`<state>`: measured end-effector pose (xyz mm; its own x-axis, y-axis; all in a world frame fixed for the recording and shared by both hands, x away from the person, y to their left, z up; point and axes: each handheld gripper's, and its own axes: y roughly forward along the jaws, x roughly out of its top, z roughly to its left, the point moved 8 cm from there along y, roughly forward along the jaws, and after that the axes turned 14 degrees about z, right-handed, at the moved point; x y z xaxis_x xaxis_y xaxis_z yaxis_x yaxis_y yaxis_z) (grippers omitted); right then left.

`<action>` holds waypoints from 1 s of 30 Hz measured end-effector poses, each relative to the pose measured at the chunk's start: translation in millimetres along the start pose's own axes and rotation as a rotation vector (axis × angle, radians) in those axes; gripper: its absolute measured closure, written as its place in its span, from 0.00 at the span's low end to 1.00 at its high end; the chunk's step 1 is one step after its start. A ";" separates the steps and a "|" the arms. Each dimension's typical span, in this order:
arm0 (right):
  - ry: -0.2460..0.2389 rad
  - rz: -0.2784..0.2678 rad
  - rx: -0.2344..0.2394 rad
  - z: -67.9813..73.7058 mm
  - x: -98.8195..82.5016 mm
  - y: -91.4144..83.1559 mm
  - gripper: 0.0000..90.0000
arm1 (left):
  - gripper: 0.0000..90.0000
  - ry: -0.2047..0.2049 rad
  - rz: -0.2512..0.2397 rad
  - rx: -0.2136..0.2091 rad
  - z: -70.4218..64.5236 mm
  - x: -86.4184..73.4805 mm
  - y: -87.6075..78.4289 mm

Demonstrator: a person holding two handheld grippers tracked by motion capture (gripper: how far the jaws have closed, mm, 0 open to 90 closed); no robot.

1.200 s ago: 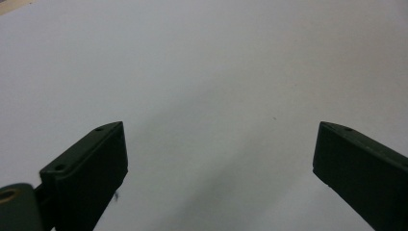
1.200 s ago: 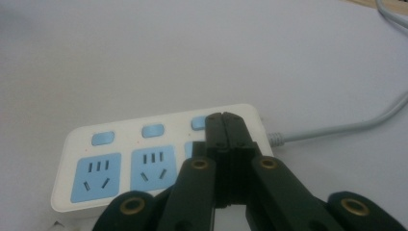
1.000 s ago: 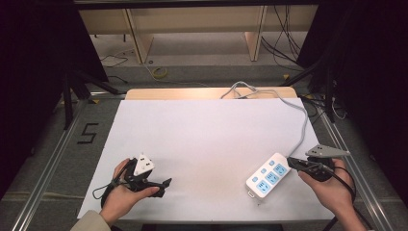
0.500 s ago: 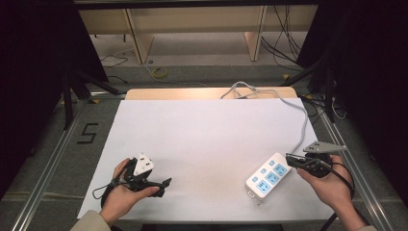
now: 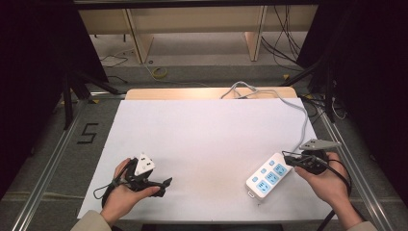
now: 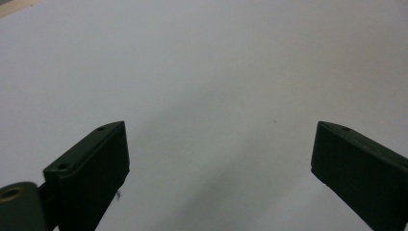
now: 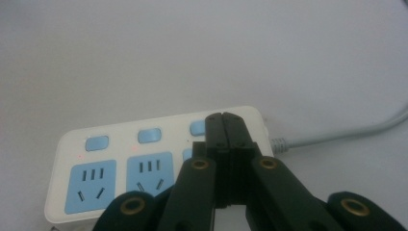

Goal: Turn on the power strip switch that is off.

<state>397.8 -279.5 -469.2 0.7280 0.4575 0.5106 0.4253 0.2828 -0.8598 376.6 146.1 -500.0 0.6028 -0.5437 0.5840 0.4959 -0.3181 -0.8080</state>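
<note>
The right gripper (image 7: 225,118) has its jaws pressed fully together with nothing between them, their joined tip poised over the switch end of the power strip (image 7: 159,161), close to the blue button (image 7: 198,127) nearest the cable; whether the tip touches it I cannot tell. The left gripper (image 6: 219,159) has its jaws spread wide and holds nothing, with bare white counter below them.

The step in hand looks like pressing that switch with the closed tip. To do it well, I would keep the jaws shut so they act as one stiff finger, centre the tip on the button, and push straight down rather than at a slant, since the light strip could slide or tip on the smooth surface.

The strip is a white slab with rounded corners, three blue rocker buttons in a row and blue socket faces below them. A grey cable (image 5: 300,113) leaves its end and runs up to the far edge. It lies slantwise near the counter's (image 5: 207,130) front right corner; the left gripper (image 5: 161,183) rests near the front left corner.
</note>
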 end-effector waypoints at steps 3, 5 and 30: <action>0.000 0.002 -0.002 -0.8 1.6 0.1 1.00 | 0.07 -0.008 -0.010 0.000 0.0 0.9 -0.1; 0.000 0.003 -0.006 -1.6 2.6 0.1 1.00 | 0.07 -0.001 0.000 0.000 0.0 0.0 0.0; -0.012 0.038 -0.016 -3.5 10.0 5.5 1.00 | 0.08 0.003 -0.002 0.001 -0.9 0.6 0.5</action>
<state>409.3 -276.3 -468.9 0.7373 0.4777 0.4776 0.4062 0.2514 -0.8785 376.6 144.9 -500.1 0.6002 -0.5454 0.5851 0.4973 -0.3186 -0.8070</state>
